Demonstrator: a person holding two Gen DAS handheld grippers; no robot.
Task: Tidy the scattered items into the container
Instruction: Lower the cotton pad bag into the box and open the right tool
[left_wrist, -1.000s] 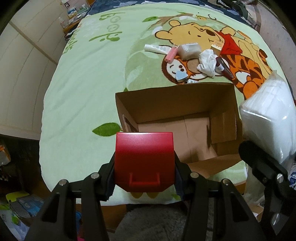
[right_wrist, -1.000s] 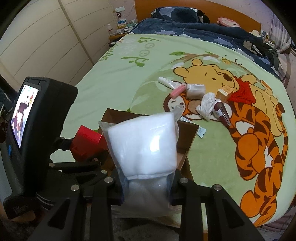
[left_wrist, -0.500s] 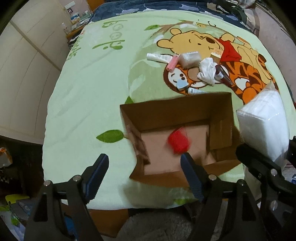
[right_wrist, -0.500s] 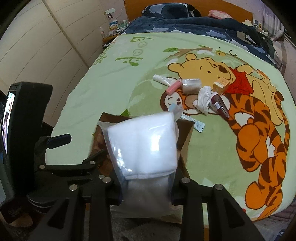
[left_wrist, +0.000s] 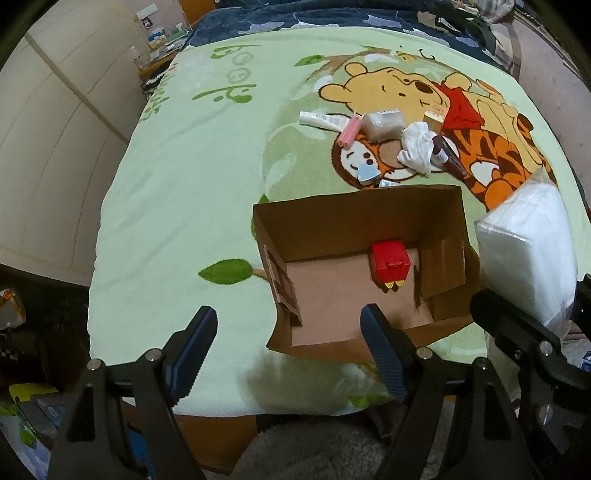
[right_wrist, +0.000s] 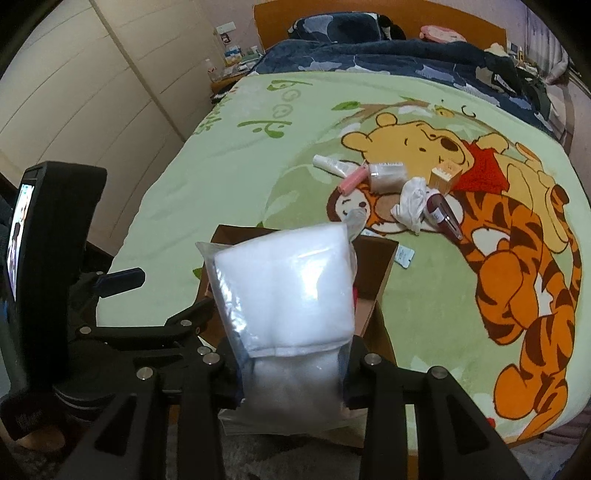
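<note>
An open brown cardboard box (left_wrist: 332, 225) lies on the green cartoon blanket near the bed's front edge. A red box (left_wrist: 389, 260) rests inside it against the far wall. My left gripper (left_wrist: 288, 343) is open and empty, just in front of the box. My right gripper (right_wrist: 291, 354) is shut on a white padded bag in clear plastic (right_wrist: 284, 288), held above the box's (right_wrist: 373, 273) near side; the bag also shows in the left wrist view (left_wrist: 528, 254). Beyond the box lies a pile: white tube (left_wrist: 319, 120), pink tube (left_wrist: 350, 133), clear tub (left_wrist: 382, 122), white cloth (left_wrist: 417, 147), maroon bottle (left_wrist: 443, 153).
A small beige carton (right_wrist: 447, 175) and a flat sachet (right_wrist: 404, 255) lie near the pile. A dark blue duvet (right_wrist: 369, 55) covers the head of the bed. White wardrobe doors (left_wrist: 44, 129) stand at the left. The bed's front edge (left_wrist: 221, 410) is just below the left gripper.
My left gripper opened and let go of the red box, which fell into the cardboard box and settled against its far wall. The right gripper still holds the white bag.
</note>
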